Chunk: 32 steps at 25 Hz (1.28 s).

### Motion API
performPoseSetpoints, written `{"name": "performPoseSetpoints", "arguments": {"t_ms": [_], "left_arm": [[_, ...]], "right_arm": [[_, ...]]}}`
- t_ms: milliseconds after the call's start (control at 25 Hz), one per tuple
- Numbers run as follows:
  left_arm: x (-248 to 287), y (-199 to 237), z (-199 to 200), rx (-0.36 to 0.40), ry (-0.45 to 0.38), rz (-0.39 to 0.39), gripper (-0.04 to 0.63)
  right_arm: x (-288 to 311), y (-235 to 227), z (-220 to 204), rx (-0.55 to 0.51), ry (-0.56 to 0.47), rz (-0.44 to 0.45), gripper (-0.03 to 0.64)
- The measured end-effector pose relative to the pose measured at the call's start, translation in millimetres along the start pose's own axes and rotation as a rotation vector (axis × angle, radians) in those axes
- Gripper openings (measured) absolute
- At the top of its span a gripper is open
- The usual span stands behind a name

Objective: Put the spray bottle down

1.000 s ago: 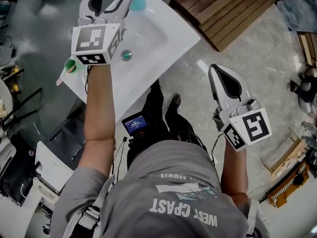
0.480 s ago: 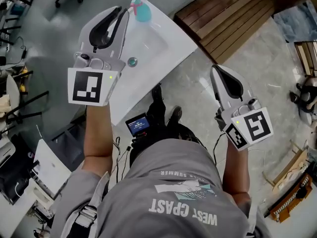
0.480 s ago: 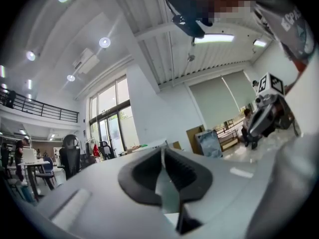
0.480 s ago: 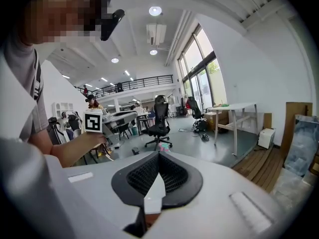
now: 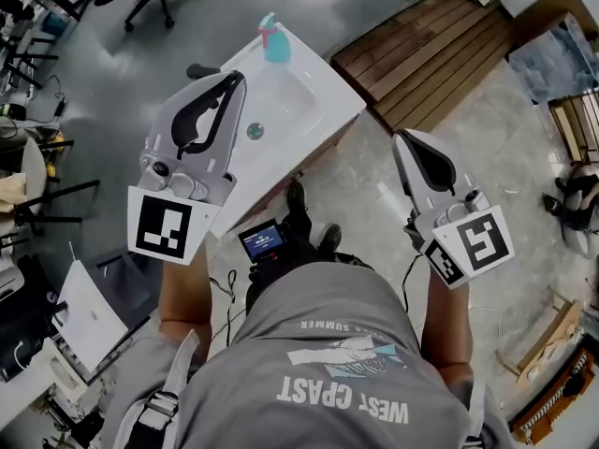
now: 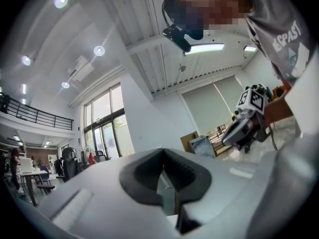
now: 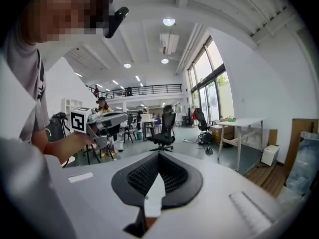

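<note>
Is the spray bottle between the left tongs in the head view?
No, the spray bottle stands on a corner of the white sink, apart from the left tongs, which have just closed on nothing.

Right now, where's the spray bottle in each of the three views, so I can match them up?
Head view: the spray bottle stands at the far corner of the white sink, near the top edge, left of centre.
Left gripper view: not in it.
Right gripper view: not in it.
Shared landmark: the right gripper, at the right in the left gripper view, bottom centre in its own view.
</note>
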State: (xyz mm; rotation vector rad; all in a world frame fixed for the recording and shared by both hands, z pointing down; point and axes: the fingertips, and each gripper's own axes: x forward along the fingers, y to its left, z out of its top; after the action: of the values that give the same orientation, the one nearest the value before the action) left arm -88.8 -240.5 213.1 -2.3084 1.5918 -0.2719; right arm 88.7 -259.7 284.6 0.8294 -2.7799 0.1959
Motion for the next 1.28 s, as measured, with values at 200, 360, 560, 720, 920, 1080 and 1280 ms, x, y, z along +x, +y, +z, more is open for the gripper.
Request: {"name": "performPoseSetpoints", "arguments": {"t_ms": [200, 360, 560, 720, 920, 1080, 1280], "left_arm": [[-28, -24, 25, 0.020, -0.006, -0.011, 0.003], [-45, -45, 38, 0.010, -0.003, -0.009, 0.002], [-68, -66, 49, 0.004, 0.008, 0.005, 0.002], [-84, -77, 53, -0.011, 0.010, 0.029, 0.002], [-99, -88, 61, -0.015, 0.029, 0.048, 0.002], [-109, -94, 64, -0.010, 0.050, 0.054, 0.002], [-110, -92, 60, -0.014, 0.059, 0.055, 0.003]], "right_arm": [[-23, 15, 15, -0.037, -0.028, 0.022, 0.000], [-44, 23, 23, -0.063, -0.044, 0.034, 0.000], [-68, 32, 27, -0.101, -0.053, 0.049, 0.000], [-84, 43, 24, -0.138, -0.055, 0.084, -0.002], [-100, 46, 24, -0.126, -0.061, 0.097, -0.002], [-109, 50, 26, -0.125, -0.069, 0.101, -0.002], [-108, 53, 23, -0.119, -0.071, 0.104, -0.002]]}}
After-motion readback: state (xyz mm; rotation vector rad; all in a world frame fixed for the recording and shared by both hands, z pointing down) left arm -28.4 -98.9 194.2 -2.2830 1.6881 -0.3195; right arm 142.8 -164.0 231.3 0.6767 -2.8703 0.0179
